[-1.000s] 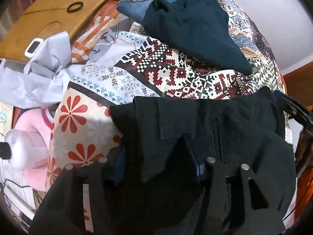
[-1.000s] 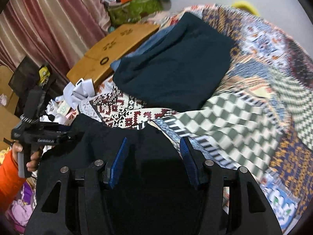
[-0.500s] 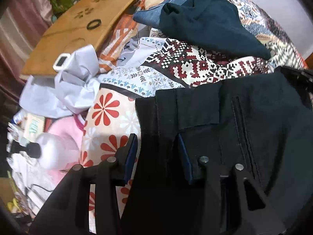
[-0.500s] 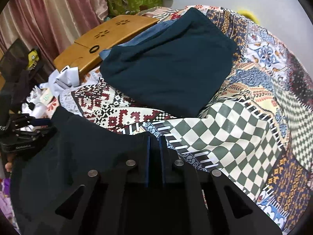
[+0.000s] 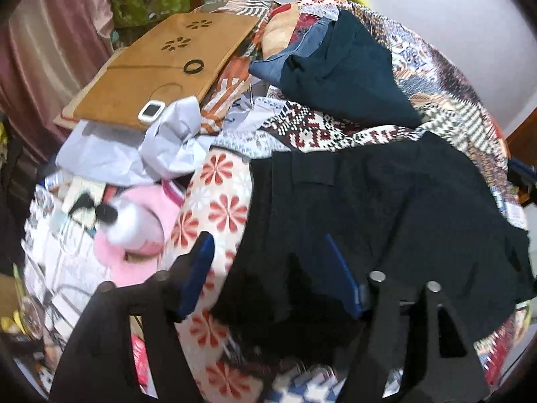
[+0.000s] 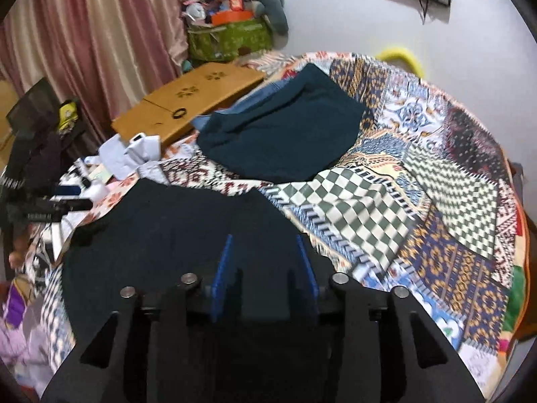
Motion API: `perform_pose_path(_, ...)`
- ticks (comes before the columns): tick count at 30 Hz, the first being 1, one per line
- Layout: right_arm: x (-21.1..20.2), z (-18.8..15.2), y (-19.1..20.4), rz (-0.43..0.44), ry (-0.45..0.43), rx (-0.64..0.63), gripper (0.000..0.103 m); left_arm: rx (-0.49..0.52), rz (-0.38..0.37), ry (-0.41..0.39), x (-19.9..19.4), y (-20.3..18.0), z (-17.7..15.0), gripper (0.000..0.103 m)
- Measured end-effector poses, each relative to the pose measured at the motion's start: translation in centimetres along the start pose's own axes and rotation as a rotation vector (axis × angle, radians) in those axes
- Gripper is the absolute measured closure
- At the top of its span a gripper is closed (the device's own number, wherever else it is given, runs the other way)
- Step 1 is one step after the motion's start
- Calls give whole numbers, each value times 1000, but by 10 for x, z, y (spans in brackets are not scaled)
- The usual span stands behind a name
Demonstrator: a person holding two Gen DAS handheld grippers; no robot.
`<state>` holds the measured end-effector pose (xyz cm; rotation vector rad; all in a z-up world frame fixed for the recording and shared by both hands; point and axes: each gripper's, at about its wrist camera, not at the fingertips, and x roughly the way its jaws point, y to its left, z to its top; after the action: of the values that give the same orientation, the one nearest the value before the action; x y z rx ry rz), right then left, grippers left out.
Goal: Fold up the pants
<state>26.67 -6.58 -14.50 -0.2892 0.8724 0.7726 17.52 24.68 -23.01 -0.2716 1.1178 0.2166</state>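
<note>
The black pants [image 5: 386, 208] lie folded on the patchwork bedspread [image 5: 221, 201]; they also show in the right wrist view [image 6: 174, 235]. My left gripper [image 5: 268, 262] is open at the pants' left edge, one blue pad over the floral patch, the other over the black cloth, holding nothing. My right gripper [image 6: 265, 252] is open just above the pants' near right part, with nothing between its blue pads. The left gripper also shows in the right wrist view at far left [image 6: 57, 201].
A folded dark teal garment [image 6: 285, 134] lies over blue jeans [image 5: 285, 57] further back. A wooden lap desk [image 5: 167, 67], crumpled white paper [image 5: 167, 144], a pink item [image 5: 134, 235] and clutter lie along the bed's left side. Checkered patches [image 6: 369, 208] lie to the right.
Both grippers have opened and let go of the pants. The right one was shut half a second ago. The left one has drawn back to the left and the pants lie flatter.
</note>
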Motion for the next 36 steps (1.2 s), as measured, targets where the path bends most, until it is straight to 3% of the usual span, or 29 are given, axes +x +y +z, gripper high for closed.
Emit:
perform_pose_path(8,-33,-48,22,47,-10,-53,67,-111,-93,110,2,4,-38,34)
perform_pose_path(13,-42,-69,36,97,-11,-60,67,-152,-189,142,4,-5,-49,33)
perform_pose_path(17,-44,-81,49,149,-13,-43,57,-245,-275,190,12,-3,-51,33)
perform_pose_path(25,-24,-84,69,148,25,-112,57,-320,-340,232,26,-4,-44,25)
perform_pose_path(28,-16,-83,72,141,25,-133,57,-328,-324,232,33,-7,-39,25)
perform_pose_path(30,-14,-80,73,137,21,-140,57,-309,-285,208,34,-10,-36,35)
perform_pose_path(31,-14,-79,73,139,19,-139,60,-294,-266,195,33,-13,-35,48)
perform_pose_path(33,-16,-77,74,150,12,-140,83,-260,-220,158,28,-17,-32,65)
perform_pose_path(35,-18,-76,76,156,1,-140,91,-216,-151,111,20,-21,-31,88)
perform_pose_path(36,-22,-75,76,165,-8,-134,94,-191,-128,84,13,-23,-30,90)
